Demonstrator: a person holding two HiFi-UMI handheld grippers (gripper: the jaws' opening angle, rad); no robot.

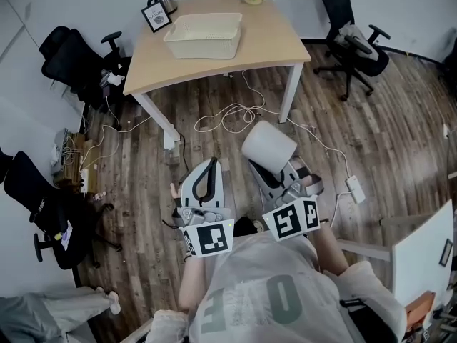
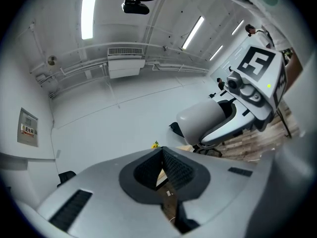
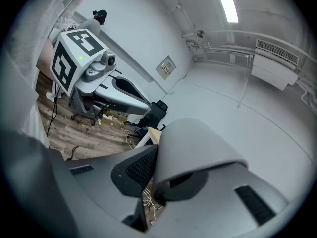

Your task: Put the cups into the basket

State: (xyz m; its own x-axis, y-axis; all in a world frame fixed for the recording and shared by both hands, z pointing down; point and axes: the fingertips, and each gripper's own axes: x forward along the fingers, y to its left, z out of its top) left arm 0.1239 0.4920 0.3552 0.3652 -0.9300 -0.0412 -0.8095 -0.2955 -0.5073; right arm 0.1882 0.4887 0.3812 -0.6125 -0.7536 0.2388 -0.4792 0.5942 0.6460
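Left gripper (image 2: 162, 157): jaws closed together, empty. Right gripper (image 3: 152, 170): jaws clamped on a white cup (image 3: 198, 148), held tilted over the floor (image 1: 371, 141). The basket (image 1: 201, 48) sits well ahead on the table (image 1: 278, 45); judged best to hold the grip firm and release only above its opening.

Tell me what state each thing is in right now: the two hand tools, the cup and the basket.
Left tool: shut, nothing between its jaws.
Right tool: shut on the cup.
Cup: held tilted in the air above the floor, not in the basket.
Basket: upright on the table, empty.
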